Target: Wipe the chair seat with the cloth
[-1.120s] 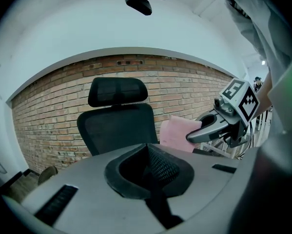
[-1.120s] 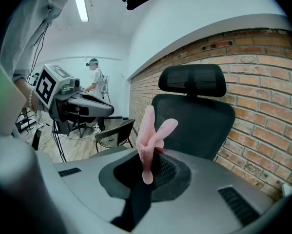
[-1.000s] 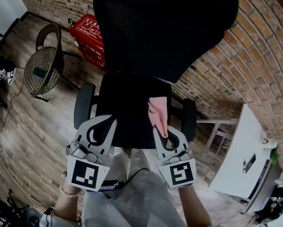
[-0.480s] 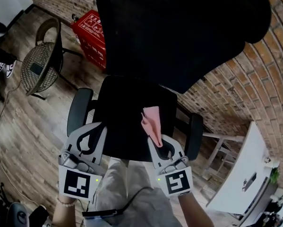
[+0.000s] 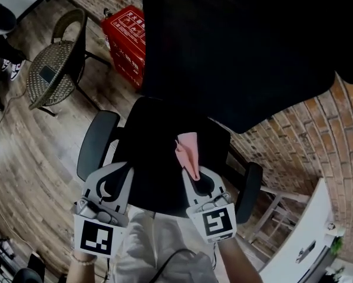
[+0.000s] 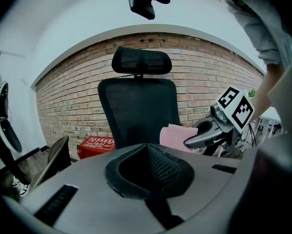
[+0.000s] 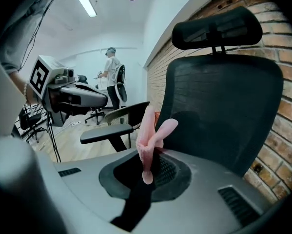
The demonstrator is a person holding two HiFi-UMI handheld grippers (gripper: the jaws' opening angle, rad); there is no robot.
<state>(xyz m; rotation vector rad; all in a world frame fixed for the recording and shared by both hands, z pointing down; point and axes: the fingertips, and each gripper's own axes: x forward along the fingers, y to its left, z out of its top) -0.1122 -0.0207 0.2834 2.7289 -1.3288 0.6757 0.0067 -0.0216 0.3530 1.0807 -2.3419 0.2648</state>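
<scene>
Pink cloth (image 5: 188, 151), pinched by a thin fold in the clamped right tool (image 5: 195, 174) over the chair seat (image 5: 155, 158), may slip under wiping drag; left tool (image 5: 113, 178) closed, empty.

Pink cloth (image 5: 189, 151); black chair seat (image 5: 155, 158); red box (image 5: 129, 31); reddish-brown brick wall (image 5: 317, 140); brown woven wicker chair (image 5: 49, 75).

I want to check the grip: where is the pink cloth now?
In the head view, the cloth is pinched in the right claw and sticks out over the black seat, right of its centre.
</scene>
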